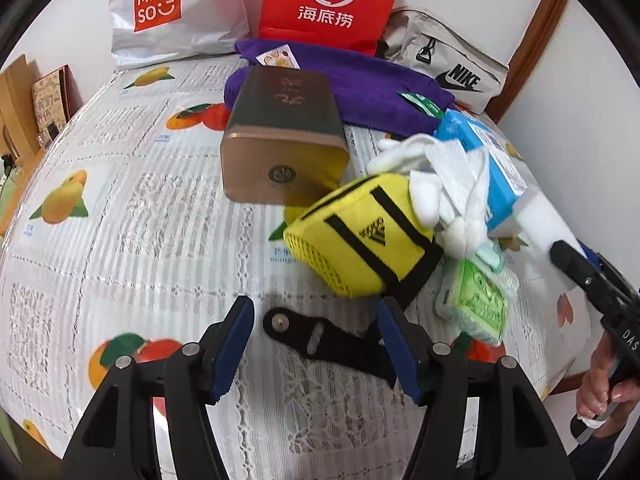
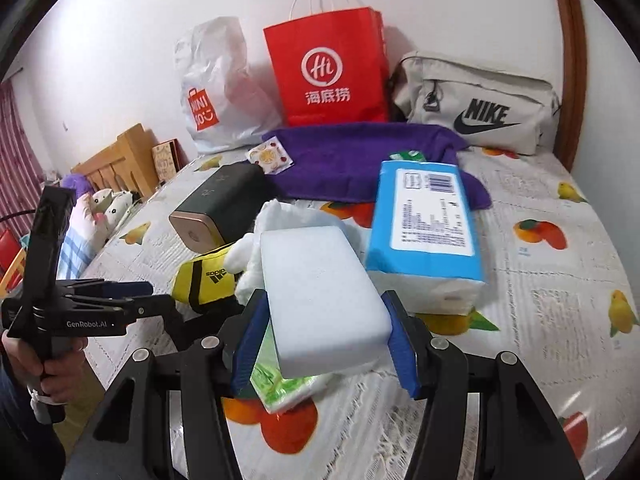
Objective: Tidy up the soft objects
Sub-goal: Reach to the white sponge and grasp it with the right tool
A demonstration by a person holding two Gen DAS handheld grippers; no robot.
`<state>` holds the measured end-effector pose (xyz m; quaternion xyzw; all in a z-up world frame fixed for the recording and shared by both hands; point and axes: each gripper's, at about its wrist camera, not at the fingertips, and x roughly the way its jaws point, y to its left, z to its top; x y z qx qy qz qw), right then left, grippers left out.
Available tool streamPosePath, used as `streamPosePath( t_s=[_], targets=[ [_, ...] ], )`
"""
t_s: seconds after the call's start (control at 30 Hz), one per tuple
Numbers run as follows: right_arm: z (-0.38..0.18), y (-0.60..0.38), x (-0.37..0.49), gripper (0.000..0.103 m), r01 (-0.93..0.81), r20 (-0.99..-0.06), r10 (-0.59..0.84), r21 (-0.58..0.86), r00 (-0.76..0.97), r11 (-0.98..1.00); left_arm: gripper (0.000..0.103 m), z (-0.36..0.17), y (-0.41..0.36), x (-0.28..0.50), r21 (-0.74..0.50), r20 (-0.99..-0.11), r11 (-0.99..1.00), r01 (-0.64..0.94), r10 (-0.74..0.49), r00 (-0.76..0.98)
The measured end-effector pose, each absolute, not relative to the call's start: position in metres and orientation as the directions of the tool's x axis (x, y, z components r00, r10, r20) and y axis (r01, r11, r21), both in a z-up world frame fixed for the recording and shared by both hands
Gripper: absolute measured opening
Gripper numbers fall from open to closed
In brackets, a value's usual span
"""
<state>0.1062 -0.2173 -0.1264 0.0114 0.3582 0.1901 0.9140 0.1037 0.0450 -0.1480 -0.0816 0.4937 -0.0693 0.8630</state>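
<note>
The right gripper (image 2: 326,350) pinches a white sponge block (image 2: 320,296) between its two blue pads, one pad pressed on each long side, and the block is lifted above the table with the fruit-printed cloth (image 2: 560,320). Under the block lies a green tissue packet (image 2: 280,386), partly hidden by it. Just beyond the block a blue tissue pack (image 2: 424,232) rests on the cloth, with its far end over the purple towel (image 2: 360,160). A white fluffy cloth (image 2: 276,216) sits between the sponge and the dark box with the copper end (image 2: 216,208), and the yellow pouch (image 2: 204,276) lies to the left of the sponge, touching the white cloth. The left gripper (image 1: 316,348) is spread wide and holds nothing; it hovers low over the table, and the black strap (image 1: 320,336) of the yellow pouch lies between its fingers without contact that can be confirmed. In the left wrist view the yellow pouch (image 1: 360,236) is just ahead of this gripper, leaning near the dark box (image 1: 280,140). At the back of the table, against the wall, stand a white Miniso bag (image 2: 220,96), a red paper bag (image 2: 328,68) and a grey Nike bag (image 2: 480,108).
</note>
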Motion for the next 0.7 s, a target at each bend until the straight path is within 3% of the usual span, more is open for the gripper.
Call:
streamPosePath(
  t_s=[0.4, 0.5, 0.7],
  targets=[
    [-0.142, -0.265, 0.077, 0.056, -0.228, -0.671, 0.251, 0.124, 0.697, 0.966, 0.062, -0.152, 0.03, 0.107, -0.19, -0.837, 0.978, 0.082, -0.205, 0.508],
    [-0.151, -0.276, 0.076, 0.056, -0.198, -0.683, 0.238, 0.137, 0.691, 0.97, 0.073, -0.148, 0.027, 0.117, -0.189, -0.831, 0.979, 0.083, -0.204, 0.517],
    [-0.169, -0.29, 0.082, 0.057, -0.15, -0.711, 0.202, 0.135, 0.673, 0.979, 0.075, -0.146, 0.022, 0.14, -0.174, -0.823, 0.981, 0.087, -0.194, 0.535]
  ],
)
